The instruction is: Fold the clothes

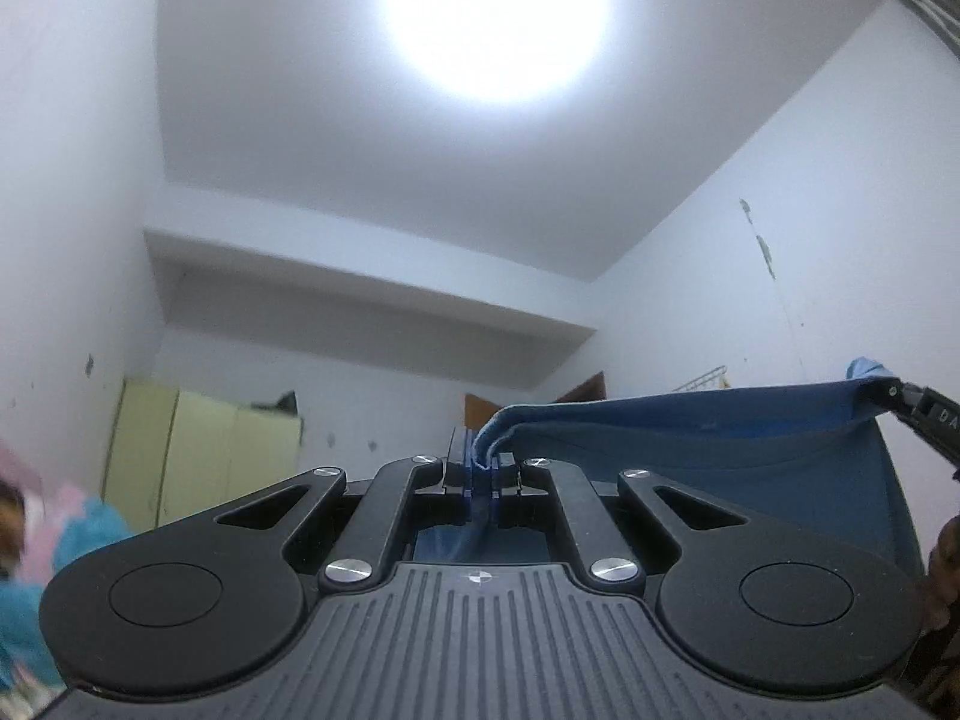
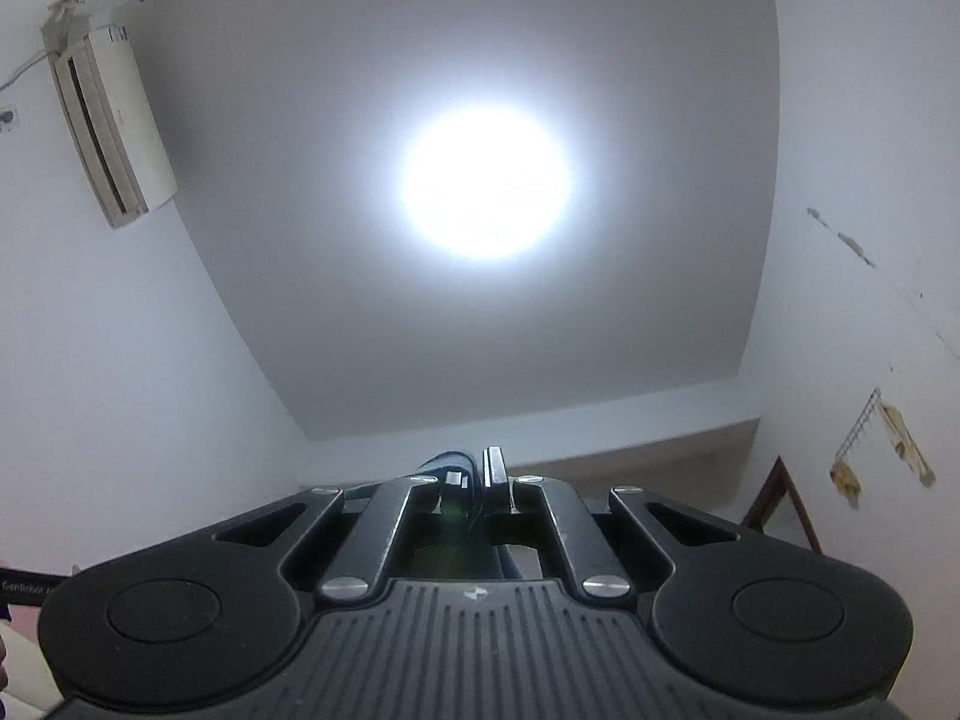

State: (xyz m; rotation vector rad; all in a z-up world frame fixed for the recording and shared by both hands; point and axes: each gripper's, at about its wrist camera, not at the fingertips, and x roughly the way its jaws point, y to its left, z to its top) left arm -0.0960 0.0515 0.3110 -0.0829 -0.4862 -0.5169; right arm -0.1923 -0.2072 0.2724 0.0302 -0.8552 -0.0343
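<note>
I have the left hand-held gripper and right hand-held gripper both clamped on the blue shirt; soft, light cloth sags between, so corners suit best

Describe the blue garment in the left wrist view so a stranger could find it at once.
Start at the white wall on the right, below the bright ceiling light. In front of that wall, the blue garment hangs stretched between the left claw and the right claw, each shut on its top edge. It alone is held aloft; the pink and teal clothes lie low at left.
</note>
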